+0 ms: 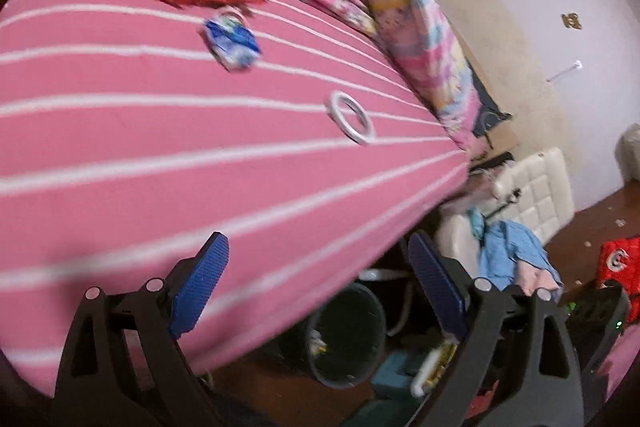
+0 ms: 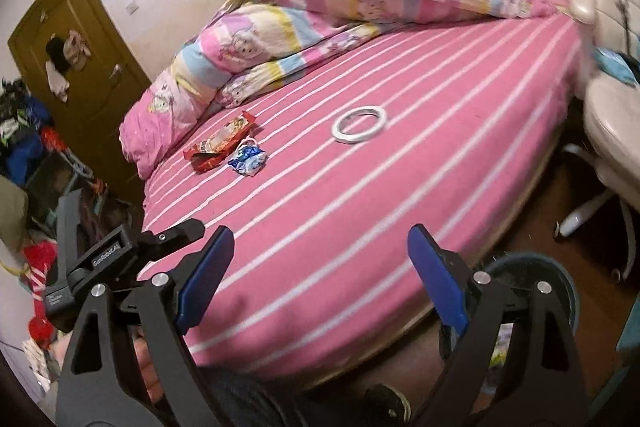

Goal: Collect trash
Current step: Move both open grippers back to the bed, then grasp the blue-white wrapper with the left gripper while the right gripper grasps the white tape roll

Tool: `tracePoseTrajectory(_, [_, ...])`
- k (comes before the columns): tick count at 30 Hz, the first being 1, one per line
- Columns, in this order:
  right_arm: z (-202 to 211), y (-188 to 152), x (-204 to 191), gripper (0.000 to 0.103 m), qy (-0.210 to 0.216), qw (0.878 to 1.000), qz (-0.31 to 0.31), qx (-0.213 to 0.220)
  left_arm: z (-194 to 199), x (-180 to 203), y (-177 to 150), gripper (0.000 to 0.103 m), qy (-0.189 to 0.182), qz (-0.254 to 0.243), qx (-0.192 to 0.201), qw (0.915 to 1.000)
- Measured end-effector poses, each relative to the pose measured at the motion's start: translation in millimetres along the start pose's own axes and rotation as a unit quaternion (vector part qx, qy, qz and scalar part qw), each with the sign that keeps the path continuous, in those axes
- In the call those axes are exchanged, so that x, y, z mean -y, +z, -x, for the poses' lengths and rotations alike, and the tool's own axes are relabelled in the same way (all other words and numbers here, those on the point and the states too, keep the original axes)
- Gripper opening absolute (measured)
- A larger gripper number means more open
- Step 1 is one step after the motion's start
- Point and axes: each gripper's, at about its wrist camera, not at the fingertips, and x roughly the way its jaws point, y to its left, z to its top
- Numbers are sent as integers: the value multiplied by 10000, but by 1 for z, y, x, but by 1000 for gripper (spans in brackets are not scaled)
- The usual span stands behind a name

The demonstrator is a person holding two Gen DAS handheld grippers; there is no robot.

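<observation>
1. Both my pairs of jaws stand wide apart with nothing between them: my left gripper (image 1: pixel 318 275) and my right gripper (image 2: pixel 320 267) both point down over the near edge of the bed (image 2: pixel 360 227).
2. The pink striped bed fills most of both views; a crumpled quilt (image 2: pixel 320 11) lies along its far side.
3. A dark bin (image 1: pixel 348 339) stands on the floor just beside the bed's near edge, below my jaws.
4. A red snack wrapper (image 2: pixel 220 143) lies well ahead of my jaws, toward the quilt.
5. A crumpled blue-and-white wrapper (image 2: pixel 248 157) sits just beside it.
6. A white ring (image 2: pixel 360 125) lies apart from both.
7. I judge I am between pickups; next I must reach forward, straddle one wrapper and close.
</observation>
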Motion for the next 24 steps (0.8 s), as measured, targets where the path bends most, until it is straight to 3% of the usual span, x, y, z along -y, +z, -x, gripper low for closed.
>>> tracePoseTrajectory(12, [-132, 43, -20, 87, -45, 9984, 426, -362, -70, -50, 77, 89, 136, -88, -118, 9998])
tracePoseTrajectory(18, [-174, 63, -17, 86, -81, 9981, 428, -427, -99, -56, 98, 89, 188, -178, -212, 9994])
tracePoseTrajectory(24, [-204, 76, -20, 86, -126, 9974, 539, -458, -121, -69, 129, 87, 141, 41, -178, 9997])
